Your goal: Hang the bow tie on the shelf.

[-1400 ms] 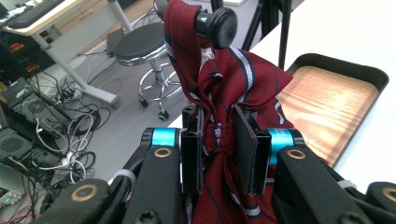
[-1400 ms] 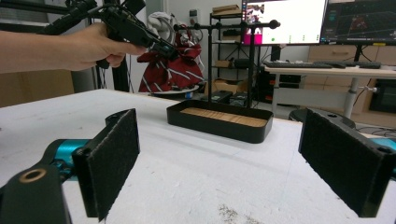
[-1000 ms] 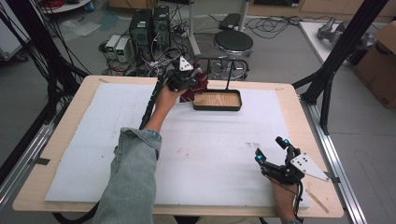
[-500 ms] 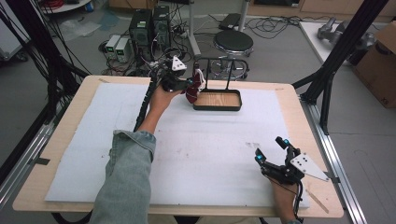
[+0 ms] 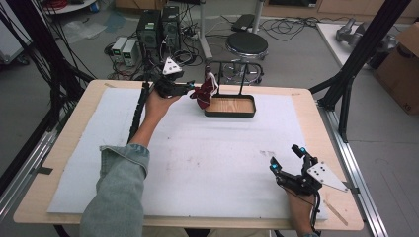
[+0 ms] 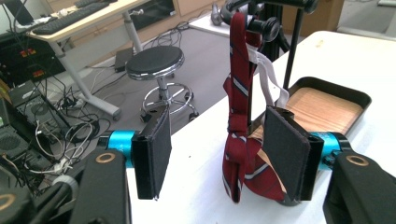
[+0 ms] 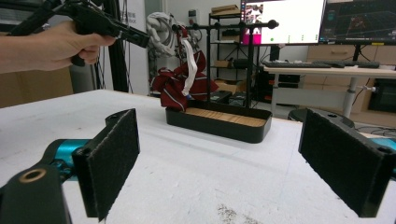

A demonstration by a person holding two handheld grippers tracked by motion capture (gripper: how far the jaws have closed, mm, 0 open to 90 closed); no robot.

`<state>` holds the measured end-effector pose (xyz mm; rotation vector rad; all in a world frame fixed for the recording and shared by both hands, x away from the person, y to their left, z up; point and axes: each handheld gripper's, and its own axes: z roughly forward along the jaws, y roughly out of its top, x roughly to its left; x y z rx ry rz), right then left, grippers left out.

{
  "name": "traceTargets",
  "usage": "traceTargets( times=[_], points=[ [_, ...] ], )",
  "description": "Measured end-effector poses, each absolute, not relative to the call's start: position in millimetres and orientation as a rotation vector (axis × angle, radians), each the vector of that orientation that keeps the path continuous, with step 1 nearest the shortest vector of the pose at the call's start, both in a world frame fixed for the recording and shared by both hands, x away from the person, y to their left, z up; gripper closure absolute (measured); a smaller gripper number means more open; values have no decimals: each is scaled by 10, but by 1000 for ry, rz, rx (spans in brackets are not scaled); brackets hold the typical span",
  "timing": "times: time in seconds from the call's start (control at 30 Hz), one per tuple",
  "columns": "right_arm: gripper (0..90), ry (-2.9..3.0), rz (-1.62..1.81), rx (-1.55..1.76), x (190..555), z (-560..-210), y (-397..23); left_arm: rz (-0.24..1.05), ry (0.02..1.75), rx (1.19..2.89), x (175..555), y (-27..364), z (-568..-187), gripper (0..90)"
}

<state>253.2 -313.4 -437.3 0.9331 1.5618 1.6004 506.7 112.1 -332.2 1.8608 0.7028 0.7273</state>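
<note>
Change: a second ago the left claw (image 5: 190,88) sat over the near-left corner of the black tray (image 5: 247,114); it now stands off to the tray's left, and its jaws have just been opening
Left claw: released, pads apart, the red striped tie (image 6: 243,154) just ahead between them; the right-hand pad looks close to the cloth, though whether it touches is hard to tell
Tie: draped from the black rack (image 5: 242,74) that rises out of the tray, its lower end bunched at the tray's left end, a white strap (image 6: 271,79) hanging beside it
Right claw: (image 5: 287,159) released, jaws wide with nothing between them, unmoved near the counter's (image 5: 64,197) near-right corner, well apart from the tray
Around: white mat (image 5: 197,163) on the counter; black stool (image 5: 247,47) and computer cases (image 5: 158,27) on the floor beyond the left claw
In the way: the rack's upright post stands right behind the tie
Pose: left forearm in a denim sleeve (image 5: 116,197) stretched forward, hand wrapped round the claw's grip, claw pointing level toward the tie; right hand low at the counter's edge
</note>
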Motion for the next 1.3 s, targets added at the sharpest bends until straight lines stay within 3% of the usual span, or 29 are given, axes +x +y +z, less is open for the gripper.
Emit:
traceTargets(
  times=[0.63,1.3],
  points=[
    [115,1564,1590,938,2530,-4374,-3127,704,752,1727,4552,1730,-3217,219],
    [115,1554,1573,958,2523,-4379,-3132,701,784,1672,3747,2316,-3473,175]
  ],
)
